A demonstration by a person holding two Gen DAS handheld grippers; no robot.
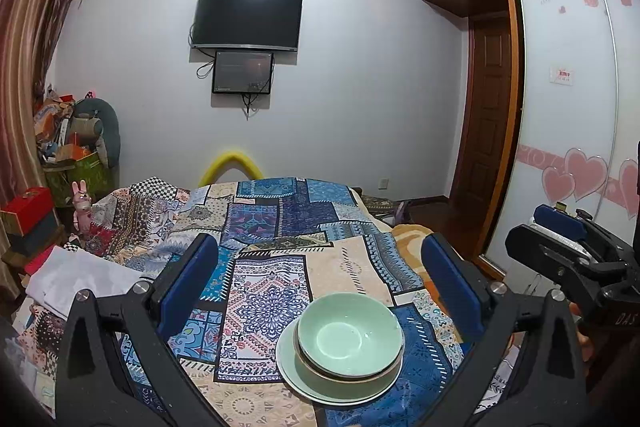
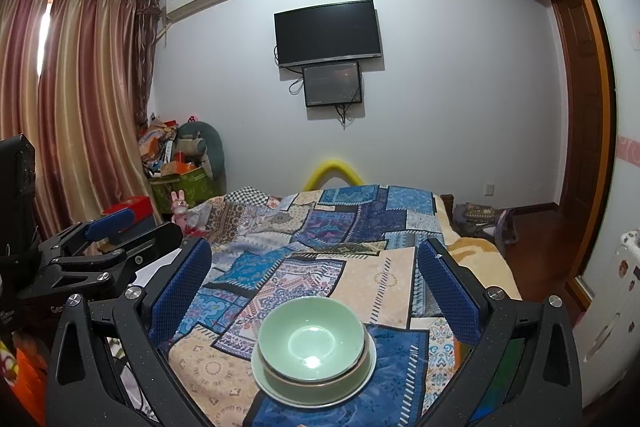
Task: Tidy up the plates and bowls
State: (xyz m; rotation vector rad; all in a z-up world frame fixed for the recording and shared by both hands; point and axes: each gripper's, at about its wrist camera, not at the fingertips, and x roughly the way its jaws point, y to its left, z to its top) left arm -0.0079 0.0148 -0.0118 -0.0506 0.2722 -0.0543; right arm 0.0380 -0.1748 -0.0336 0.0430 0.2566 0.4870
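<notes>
A pale green bowl [image 1: 349, 338] sits nested in a second green bowl [image 1: 352, 381], and both stand on a pale plate [image 1: 296, 379] on the patchwork cloth. The stack also shows in the right wrist view, bowl [image 2: 311, 337] on plate [image 2: 264, 383]. My left gripper [image 1: 320, 279] is open and empty, raised behind the stack. My right gripper [image 2: 314, 279] is open and empty, also behind and above the stack. Each gripper appears at the edge of the other's view, the right gripper [image 1: 560, 227] and the left gripper [image 2: 108, 223].
The patchwork cloth [image 1: 260, 227] covers a raised surface that drops off at the right onto an orange blanket [image 1: 412, 243]. White cloth [image 1: 76, 275] lies at the left. Cluttered boxes [image 1: 68, 147] and curtains stand far left; a wardrobe [image 1: 568, 107] is on the right.
</notes>
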